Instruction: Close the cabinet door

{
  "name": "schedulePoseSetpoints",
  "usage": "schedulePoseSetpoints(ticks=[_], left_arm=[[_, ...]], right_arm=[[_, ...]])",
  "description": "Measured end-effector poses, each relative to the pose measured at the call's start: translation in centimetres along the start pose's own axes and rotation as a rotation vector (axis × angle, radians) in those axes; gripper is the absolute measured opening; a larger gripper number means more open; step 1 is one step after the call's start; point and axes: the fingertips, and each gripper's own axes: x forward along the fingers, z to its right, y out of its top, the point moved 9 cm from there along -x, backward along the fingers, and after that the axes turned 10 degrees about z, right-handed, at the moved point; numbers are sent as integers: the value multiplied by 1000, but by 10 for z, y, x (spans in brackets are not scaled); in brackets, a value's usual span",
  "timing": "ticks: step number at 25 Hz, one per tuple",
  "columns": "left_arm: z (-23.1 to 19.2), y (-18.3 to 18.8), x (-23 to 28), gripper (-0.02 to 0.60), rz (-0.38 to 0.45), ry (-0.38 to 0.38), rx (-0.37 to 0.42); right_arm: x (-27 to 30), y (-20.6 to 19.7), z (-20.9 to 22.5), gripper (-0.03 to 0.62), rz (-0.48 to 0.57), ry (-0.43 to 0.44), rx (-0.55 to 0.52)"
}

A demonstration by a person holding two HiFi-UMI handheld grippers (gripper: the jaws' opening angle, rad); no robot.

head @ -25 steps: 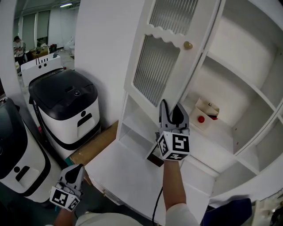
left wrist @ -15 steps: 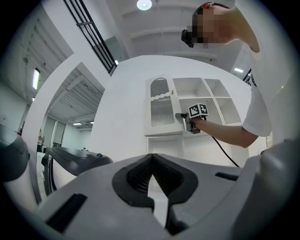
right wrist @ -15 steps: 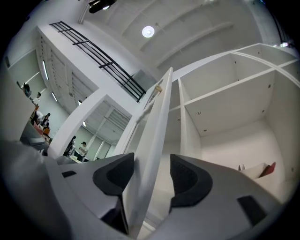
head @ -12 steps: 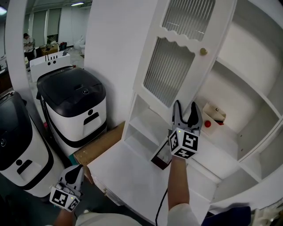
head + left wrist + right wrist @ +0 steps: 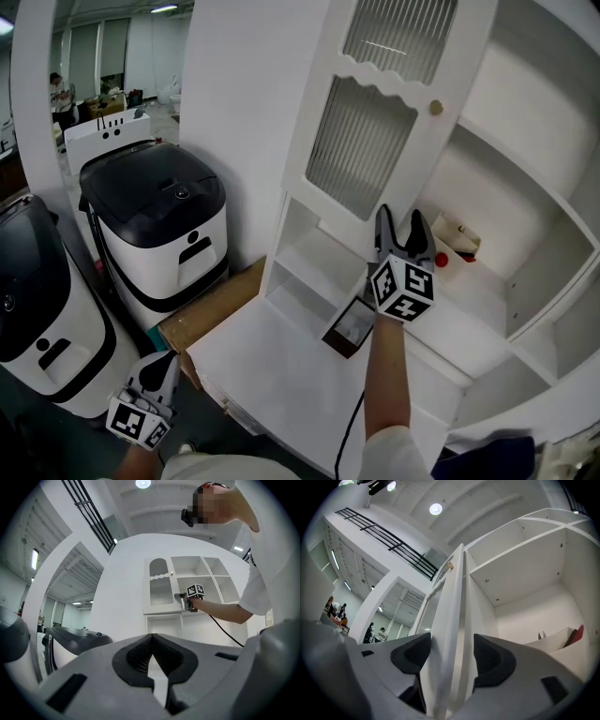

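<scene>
The white cabinet door [image 5: 380, 131], with ribbed glass panes and a small brass knob [image 5: 436, 107], stands swung open to the left of the shelves. My right gripper [image 5: 404, 232] reaches up to the door's lower free edge. In the right gripper view that door edge [image 5: 452, 597] runs up between the two dark pads [image 5: 412, 653]. The jaws have just been opening, and the right pad stands clear of the wood. My left gripper [image 5: 157, 368] hangs low at the bottom left, far from the cabinet, its jaws together with nothing in them [image 5: 152, 639].
A small white box [image 5: 457, 234] with a red ball [image 5: 441, 259] sits on the shelf behind the door. A dark-framed plate [image 5: 351, 325] lies on the white counter [image 5: 272, 366]. Black-and-white appliances [image 5: 155, 225] and a cardboard sheet [image 5: 211, 309] stand to the left.
My right gripper has moved right and further in toward the door's lower edge, and its jaws have spread wider. The left gripper has stayed where it was.
</scene>
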Motion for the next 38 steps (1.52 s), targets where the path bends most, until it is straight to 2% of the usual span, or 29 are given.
schedulePoseSetpoints(ticks=[4,16,21,27,34,38], left_arm=[[-2,1,-3,6,-4,1,6],[-4,5,-18,6,-9,4,13],[-9,9,-30,6,-19,13,19],[-8,11,-38,6,-20,-17,23],[-18,16,-48,6,-28,-57,17],[-25,18,-50,6,-26,-93,8]], right_arm=[[8,-3,8,272,-32,-1,56],[20,-9,13,271,-72,-35,2],[22,-6,8,264,-87,-33,-58],[20,-6,11,258,-115,-30,34],[15,-1,17,272,-170,-41,85],[-4,7,11,239,-142,-84,86]])
